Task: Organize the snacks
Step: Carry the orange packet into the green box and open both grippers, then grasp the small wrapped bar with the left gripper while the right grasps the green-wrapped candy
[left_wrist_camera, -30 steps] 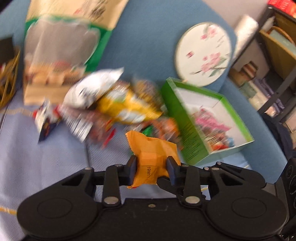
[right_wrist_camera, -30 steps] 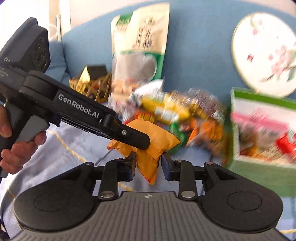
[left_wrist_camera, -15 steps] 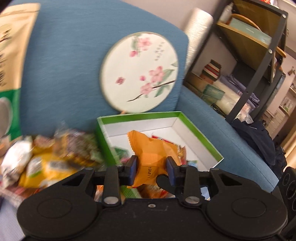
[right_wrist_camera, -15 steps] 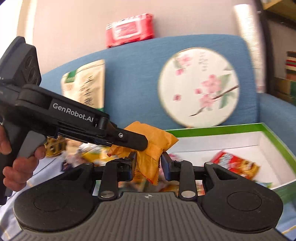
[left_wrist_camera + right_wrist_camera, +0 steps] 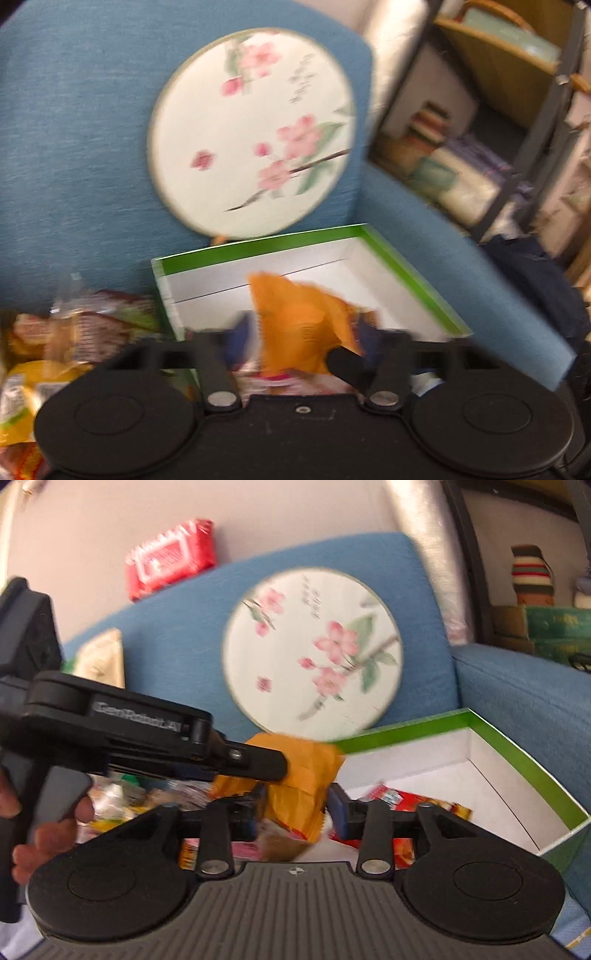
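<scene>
An orange crinkled foil snack packet (image 5: 295, 325) is seen over the near edge of a shallow cardboard box with green rim and white inside (image 5: 406, 266), which rests on the seat of a blue fabric sofa (image 5: 74, 147). The left gripper (image 5: 303, 332) is shown with its jaws just spread wide, the packet lying loose between them with gaps on both sides. The right gripper (image 5: 295, 801) has likewise just been opened, its blue pads standing clear of the packet. In the right wrist view the left gripper's black arm is seen crossing in front of the packet, held by a hand (image 5: 40, 834). A red snack packet (image 5: 424, 805) lies inside the box. A round white fan painted with pink blossoms (image 5: 255, 129) is propped against the sofa back behind the box, and a blurred heap of mixed snack packets (image 5: 74, 332) lies left of it.
</scene>
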Action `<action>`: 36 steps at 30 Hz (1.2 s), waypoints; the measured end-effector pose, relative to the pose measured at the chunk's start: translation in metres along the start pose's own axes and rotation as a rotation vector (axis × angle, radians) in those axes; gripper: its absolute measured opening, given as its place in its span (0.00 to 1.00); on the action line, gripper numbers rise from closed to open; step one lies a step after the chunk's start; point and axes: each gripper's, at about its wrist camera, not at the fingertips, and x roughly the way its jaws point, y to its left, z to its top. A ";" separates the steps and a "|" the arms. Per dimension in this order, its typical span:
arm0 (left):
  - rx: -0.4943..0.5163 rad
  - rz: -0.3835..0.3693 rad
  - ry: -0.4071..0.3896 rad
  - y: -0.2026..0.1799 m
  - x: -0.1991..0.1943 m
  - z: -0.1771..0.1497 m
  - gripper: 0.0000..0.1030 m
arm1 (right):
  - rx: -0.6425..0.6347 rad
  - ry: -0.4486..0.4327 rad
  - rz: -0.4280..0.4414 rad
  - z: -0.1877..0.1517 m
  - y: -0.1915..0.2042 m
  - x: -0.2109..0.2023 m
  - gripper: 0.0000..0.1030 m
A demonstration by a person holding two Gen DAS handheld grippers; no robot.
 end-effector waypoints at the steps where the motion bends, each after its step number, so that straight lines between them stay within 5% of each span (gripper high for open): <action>1: -0.012 0.045 -0.021 0.004 -0.003 -0.003 1.00 | -0.012 0.021 -0.027 -0.002 -0.001 0.004 1.00; 3: -0.031 0.073 -0.056 0.015 -0.015 -0.009 1.00 | -0.014 0.032 -0.070 -0.005 -0.002 0.006 1.00; 7: -0.057 0.085 -0.058 0.034 -0.047 -0.021 1.00 | -0.017 -0.023 -0.026 0.002 0.006 -0.008 1.00; 14: -0.172 0.145 -0.058 0.069 -0.102 -0.061 1.00 | -0.080 -0.104 0.150 0.000 0.045 -0.036 1.00; 21: -0.305 0.151 -0.059 0.095 -0.130 -0.101 1.00 | -0.199 0.060 0.292 -0.026 0.090 -0.026 0.99; 25: -0.290 0.137 -0.013 0.098 -0.119 -0.104 1.00 | -0.241 0.174 0.357 -0.042 0.109 -0.017 0.81; 31: -0.227 0.144 -0.007 0.097 -0.078 -0.093 1.00 | -0.293 0.253 0.355 -0.057 0.120 -0.007 0.75; 32: -0.219 0.152 0.001 0.098 -0.071 -0.092 0.92 | -0.292 0.262 0.348 -0.058 0.119 -0.005 0.75; 34: -0.217 0.142 0.035 0.101 -0.058 -0.091 0.44 | -0.287 0.275 0.337 -0.059 0.117 -0.002 0.76; 35: -0.222 0.131 0.063 0.102 -0.054 -0.091 0.08 | -0.282 0.281 0.332 -0.059 0.115 0.000 0.76; 36: -0.228 0.100 0.082 0.103 -0.054 -0.093 0.09 | -0.280 0.287 0.324 -0.059 0.115 0.003 0.76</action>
